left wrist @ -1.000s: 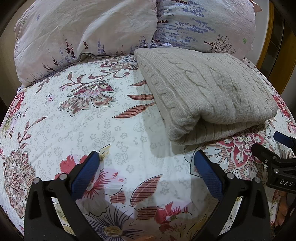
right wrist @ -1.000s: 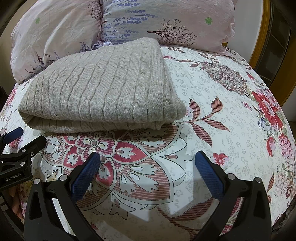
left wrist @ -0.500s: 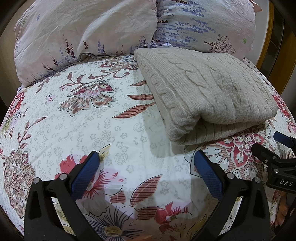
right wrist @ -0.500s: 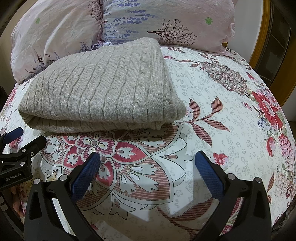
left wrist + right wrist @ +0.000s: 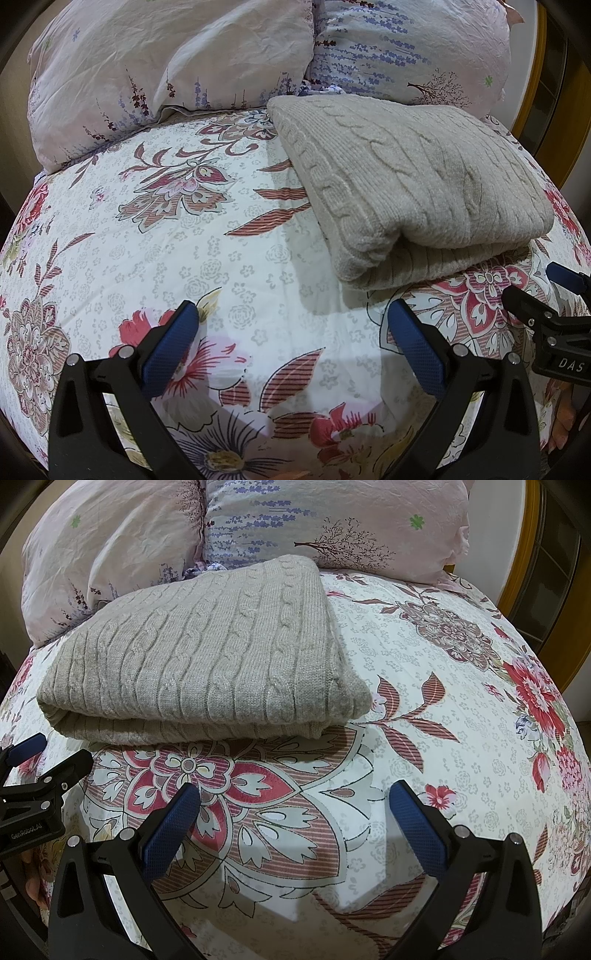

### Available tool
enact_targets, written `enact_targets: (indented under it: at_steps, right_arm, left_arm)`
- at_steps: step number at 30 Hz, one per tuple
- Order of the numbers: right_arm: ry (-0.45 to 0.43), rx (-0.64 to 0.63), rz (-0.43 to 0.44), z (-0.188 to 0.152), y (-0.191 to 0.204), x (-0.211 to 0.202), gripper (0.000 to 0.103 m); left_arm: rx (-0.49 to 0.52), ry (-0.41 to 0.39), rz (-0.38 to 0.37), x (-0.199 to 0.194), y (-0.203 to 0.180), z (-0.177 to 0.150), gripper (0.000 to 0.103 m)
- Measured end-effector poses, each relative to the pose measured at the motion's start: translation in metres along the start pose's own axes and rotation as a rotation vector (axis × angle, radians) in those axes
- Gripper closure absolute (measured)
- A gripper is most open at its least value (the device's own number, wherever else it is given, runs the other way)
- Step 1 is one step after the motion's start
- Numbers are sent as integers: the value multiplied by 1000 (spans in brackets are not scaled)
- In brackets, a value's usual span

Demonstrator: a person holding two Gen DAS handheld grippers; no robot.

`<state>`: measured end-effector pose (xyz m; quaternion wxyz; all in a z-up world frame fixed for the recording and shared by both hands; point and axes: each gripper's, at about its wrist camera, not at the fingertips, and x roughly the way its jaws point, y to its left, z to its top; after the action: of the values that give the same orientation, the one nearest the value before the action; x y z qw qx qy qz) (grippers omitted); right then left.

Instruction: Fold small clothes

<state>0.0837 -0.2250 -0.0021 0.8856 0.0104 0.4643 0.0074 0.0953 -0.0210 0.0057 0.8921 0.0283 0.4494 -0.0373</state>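
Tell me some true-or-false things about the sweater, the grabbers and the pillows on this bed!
1. The beige cable-knit sweater lies folded on the floral bedsheet. True.
2. The left gripper is shut on the sweater. False: its jaws stand open over bare sheet, holding nothing.
3. The right gripper has open, empty jaws. True.
4. Two pillows sit behind the sweater, at the far end of the bed. True.
5. The sweater is spread out flat in a single layer. False: a doubled edge shows at its near side.
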Motion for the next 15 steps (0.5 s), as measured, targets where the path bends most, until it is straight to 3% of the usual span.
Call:
enact_targets:
  at_steps: [15]
  right_arm:
    - [0, 0, 0, 0, 0, 0, 1]
  left_arm:
    - [0, 0, -1, 0, 0, 0, 2]
